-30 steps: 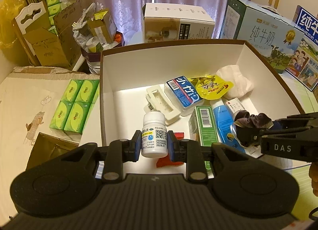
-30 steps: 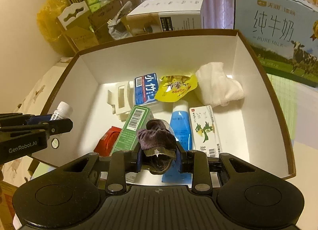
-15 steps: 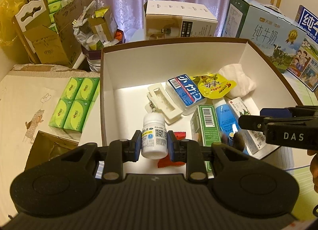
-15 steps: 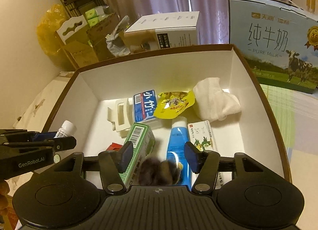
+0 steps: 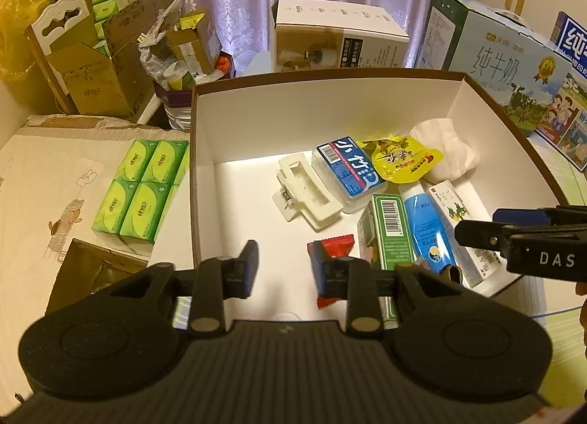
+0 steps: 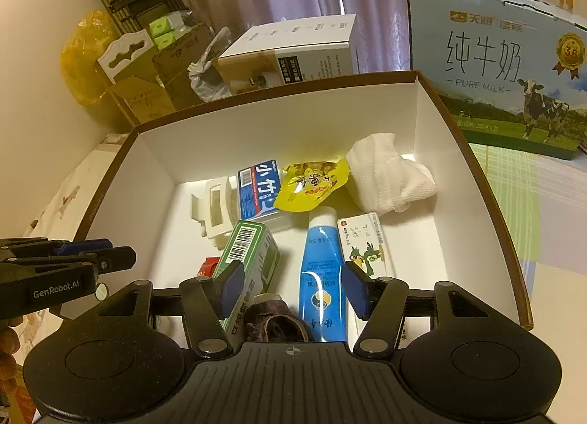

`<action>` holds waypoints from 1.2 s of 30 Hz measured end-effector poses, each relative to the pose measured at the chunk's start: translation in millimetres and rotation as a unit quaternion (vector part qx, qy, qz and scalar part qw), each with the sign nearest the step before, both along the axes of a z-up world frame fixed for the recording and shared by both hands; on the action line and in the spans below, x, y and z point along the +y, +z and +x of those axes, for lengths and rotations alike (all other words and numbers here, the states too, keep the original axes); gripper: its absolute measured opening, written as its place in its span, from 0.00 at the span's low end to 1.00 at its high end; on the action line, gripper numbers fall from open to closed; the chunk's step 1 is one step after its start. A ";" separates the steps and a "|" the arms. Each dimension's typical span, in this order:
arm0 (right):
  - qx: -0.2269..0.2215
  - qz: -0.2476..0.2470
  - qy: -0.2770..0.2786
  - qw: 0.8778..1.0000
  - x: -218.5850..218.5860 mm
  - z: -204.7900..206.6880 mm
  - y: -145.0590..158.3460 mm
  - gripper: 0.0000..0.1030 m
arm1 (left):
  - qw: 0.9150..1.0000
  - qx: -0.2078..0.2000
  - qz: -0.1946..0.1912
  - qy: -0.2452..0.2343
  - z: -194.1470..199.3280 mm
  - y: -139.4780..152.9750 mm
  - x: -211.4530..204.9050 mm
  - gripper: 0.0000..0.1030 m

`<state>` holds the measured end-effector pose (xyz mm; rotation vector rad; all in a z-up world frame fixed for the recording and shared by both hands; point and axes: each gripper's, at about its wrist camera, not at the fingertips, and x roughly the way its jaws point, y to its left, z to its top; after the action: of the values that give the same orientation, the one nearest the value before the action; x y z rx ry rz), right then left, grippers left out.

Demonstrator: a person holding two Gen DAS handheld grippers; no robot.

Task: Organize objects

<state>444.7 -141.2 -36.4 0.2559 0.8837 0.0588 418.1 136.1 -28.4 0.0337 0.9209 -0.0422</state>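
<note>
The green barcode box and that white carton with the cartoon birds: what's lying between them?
A blue tube lies lengthwise between the green box and the white carton, clearest in the right wrist view.

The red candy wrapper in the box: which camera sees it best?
The left wrist view: the red candy wrapper lies nearly whole on the box floor. The right wrist view shows only a red sliver beside the green carton.
</note>
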 end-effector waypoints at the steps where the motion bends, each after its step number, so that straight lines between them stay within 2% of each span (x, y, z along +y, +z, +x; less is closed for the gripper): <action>1: -0.001 0.000 -0.001 1.000 -0.4 -0.7 0.4 0.54 | 1.000 -0.001 0.000 0.000 -0.1 0.6 -0.1 0.32; 7: -0.004 -0.004 -0.001 1.000 -1.0 -7.8 4.6 0.55 | 1.000 -0.011 -0.008 0.000 -3.8 6.9 -0.1 0.47; 15: -0.023 -0.008 -0.010 1.000 -2.7 -26.9 20.3 0.56 | 0.999 -0.037 -0.022 -0.004 -15.0 25.2 0.4 0.80; 19: -0.035 -0.008 -0.017 0.999 -3.2 -41.2 31.2 0.57 | 0.998 -0.060 -0.022 -0.008 -26.2 38.9 1.7 0.85; 24: -0.049 -0.011 -0.024 0.998 0.1 -59.3 45.3 0.58 | 0.996 -0.086 -0.028 -0.011 -42.2 56.4 4.6 0.97; 36: -0.077 -0.016 -0.038 0.996 18.7 -110.2 76.0 0.61 | 0.991 -0.117 -0.048 -0.041 -84.3 79.3 0.2 0.99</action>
<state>334.5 -122.5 39.7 0.2519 0.7193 -0.0067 333.8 136.3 50.8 -0.0130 0.6823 -0.1559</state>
